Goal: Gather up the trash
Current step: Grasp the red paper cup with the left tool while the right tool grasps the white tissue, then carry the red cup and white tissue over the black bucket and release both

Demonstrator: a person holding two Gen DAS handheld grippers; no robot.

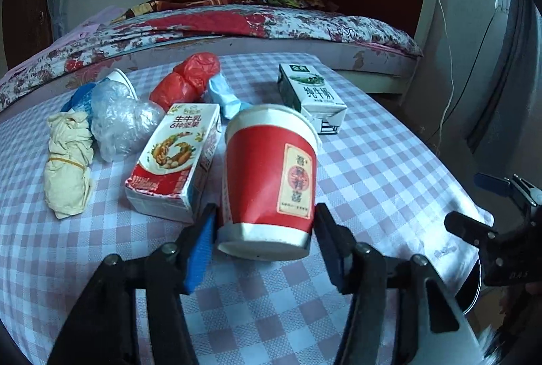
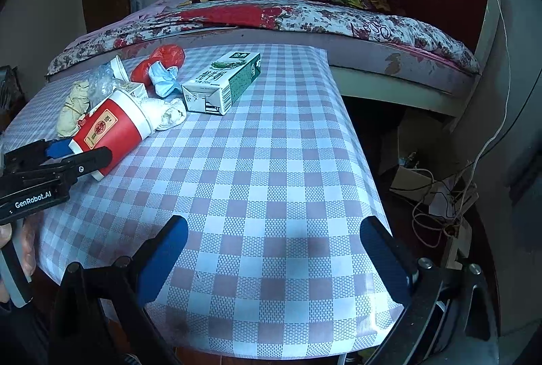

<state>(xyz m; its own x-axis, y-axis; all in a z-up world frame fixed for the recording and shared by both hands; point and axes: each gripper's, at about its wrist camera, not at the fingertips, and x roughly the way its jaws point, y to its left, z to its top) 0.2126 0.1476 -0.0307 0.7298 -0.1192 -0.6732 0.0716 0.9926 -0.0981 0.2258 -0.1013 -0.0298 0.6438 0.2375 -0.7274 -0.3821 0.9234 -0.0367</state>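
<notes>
A worktop [image 1: 389,168] covered in a pink-and-white checked cloth stands beside a bed [image 1: 237,26], with a scatter of trash at its far side.

Seen from the left gripper [image 1: 266,238] and going left to right: far to its left lies a cream cloth bundle [image 1: 67,161] bound with a rubber band, then a crumpled clear plastic bag [image 1: 118,121]. Just left of the gripper lies a red-and-white milk carton [image 1: 176,161], with a red plastic bag [image 1: 189,80] and a crumpled blue mask [image 1: 227,100] beyond it. Between the jaws lies the red paper cup [image 1: 271,178], on its side with its base toward the gripper. The jaws are half closed around the base; the left pad appears to touch the cup, but a firm hold on both sides cannot be confirmed. Beyond and to the right lies a green-and-white milk carton [image 1: 311,97].

The right gripper [image 2: 274,260] hangs open and empty over the bare near corner of the worktop, well apart from the trash.

In the right wrist view, white crumpled paper [image 2: 166,114] pokes out of the cup's mouth. The likely risks: the thin cup may buckle or squirt out of the pads if squeezed low on its tapered base, and lifting it mouth-down could spill the paper back onto the worktop.
</notes>
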